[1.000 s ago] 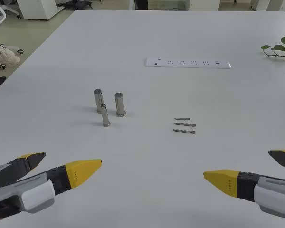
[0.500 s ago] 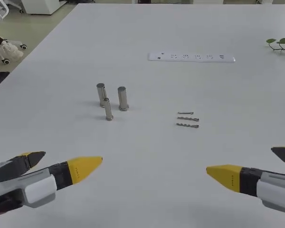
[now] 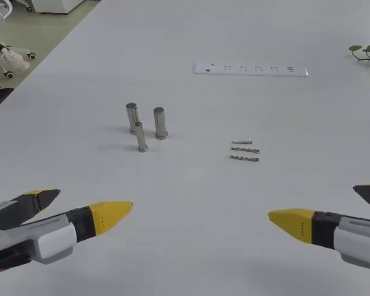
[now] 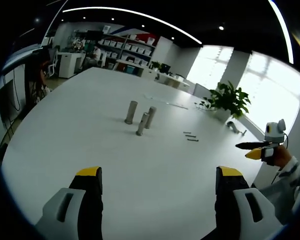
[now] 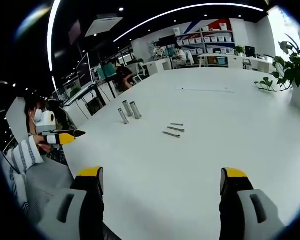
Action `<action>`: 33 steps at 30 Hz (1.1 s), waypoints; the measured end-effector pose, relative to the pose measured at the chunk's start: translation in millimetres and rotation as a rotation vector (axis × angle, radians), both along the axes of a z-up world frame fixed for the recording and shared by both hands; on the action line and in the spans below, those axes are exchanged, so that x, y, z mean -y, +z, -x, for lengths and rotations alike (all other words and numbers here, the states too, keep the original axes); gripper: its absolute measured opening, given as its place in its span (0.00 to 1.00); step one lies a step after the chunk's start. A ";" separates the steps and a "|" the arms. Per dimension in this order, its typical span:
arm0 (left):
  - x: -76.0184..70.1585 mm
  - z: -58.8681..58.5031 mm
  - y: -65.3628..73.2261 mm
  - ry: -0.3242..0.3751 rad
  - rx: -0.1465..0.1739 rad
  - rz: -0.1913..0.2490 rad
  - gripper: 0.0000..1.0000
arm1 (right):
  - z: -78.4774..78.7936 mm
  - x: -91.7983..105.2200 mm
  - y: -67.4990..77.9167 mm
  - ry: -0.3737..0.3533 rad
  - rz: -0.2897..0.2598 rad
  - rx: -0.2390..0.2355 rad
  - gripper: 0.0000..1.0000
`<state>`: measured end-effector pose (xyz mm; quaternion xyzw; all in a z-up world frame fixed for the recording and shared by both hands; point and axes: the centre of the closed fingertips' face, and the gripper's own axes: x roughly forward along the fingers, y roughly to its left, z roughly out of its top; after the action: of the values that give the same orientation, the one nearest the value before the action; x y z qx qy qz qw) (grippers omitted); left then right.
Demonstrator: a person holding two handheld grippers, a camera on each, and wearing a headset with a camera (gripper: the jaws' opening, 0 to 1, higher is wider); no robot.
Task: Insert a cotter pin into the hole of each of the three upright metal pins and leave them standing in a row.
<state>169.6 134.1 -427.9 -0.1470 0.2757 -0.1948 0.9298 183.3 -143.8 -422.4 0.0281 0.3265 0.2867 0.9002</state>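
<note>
while the left gripper [image 3: 86, 203] hovers over the near part of the white table [image 3: 191, 197] with jaws spread wide, three metal pins [image 3: 140, 137] stand upright in a cluster, three cotter pins [image 3: 245, 150] lie to their right, and the right gripper [image 3: 314, 203] hangs equally wide, holding nothing.

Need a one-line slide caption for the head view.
Left gripper and right gripper, both open, hover over the white table short of three upright metal pins and three loose cotter pins.
</note>
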 end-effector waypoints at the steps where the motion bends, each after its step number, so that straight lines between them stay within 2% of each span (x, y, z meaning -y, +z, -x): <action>1: -0.6 -0.7 0.3 0.002 0.003 -0.002 0.93 | 0.3 0.2 -0.7 -0.001 0.000 -0.002 0.96; 6: 1.8 -2.3 2.5 -0.004 0.011 0.027 0.94 | 0.4 0.2 -1.6 0.001 0.003 -0.006 0.96; 9: 4.5 -2.0 2.0 0.002 0.005 0.056 0.94 | 0.4 0.3 -1.5 0.001 0.004 -0.006 0.96; 15: 7.2 -1.9 -1.2 -0.012 -0.002 0.036 0.93 | 0.0 1.5 -1.5 -0.001 0.010 -0.006 0.96; 17: 7.7 -3.2 0.0 -0.014 0.010 0.030 0.92 | 0.3 2.6 -1.1 -0.005 0.010 -0.005 0.96; 20: 11.0 -6.2 5.5 -0.029 0.050 0.027 0.91 | 0.9 3.9 -1.0 -0.010 0.010 -0.007 0.96; 21: 11.7 -6.7 6.1 -0.035 0.053 0.020 0.91 | 1.0 4.4 -1.1 -0.011 0.011 -0.008 0.96; 23: 12.6 -10.1 7.9 -0.051 0.079 -0.006 0.91 | 0.9 4.9 -1.1 -0.012 0.013 -0.008 0.96; 26: 14.8 -14.1 6.9 -0.055 0.067 -0.007 0.91 | 0.9 4.9 -0.2 -0.011 0.014 -0.007 0.96; 30: 19.1 -20.1 8.4 -0.063 0.068 0.001 0.91 | 1.0 4.7 1.6 -0.007 0.016 -0.004 0.96; 31: 21.0 -22.2 10.3 -0.074 0.082 -0.007 0.89 | 1.0 4.9 1.8 -0.007 0.018 -0.003 0.96; 32: 22.5 -25.1 13.7 -0.091 0.115 -0.025 0.87 | 0.9 5.2 1.7 -0.008 0.018 -0.004 0.96; 33: 23.1 -26.3 14.5 -0.093 0.119 -0.030 0.85 | 0.9 5.5 1.5 -0.009 0.019 -0.005 0.96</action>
<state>195.9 111.0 -413.4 -0.1080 0.2292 -0.2419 0.9367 182.4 -149.3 -420.9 0.0220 0.3314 0.2795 0.9009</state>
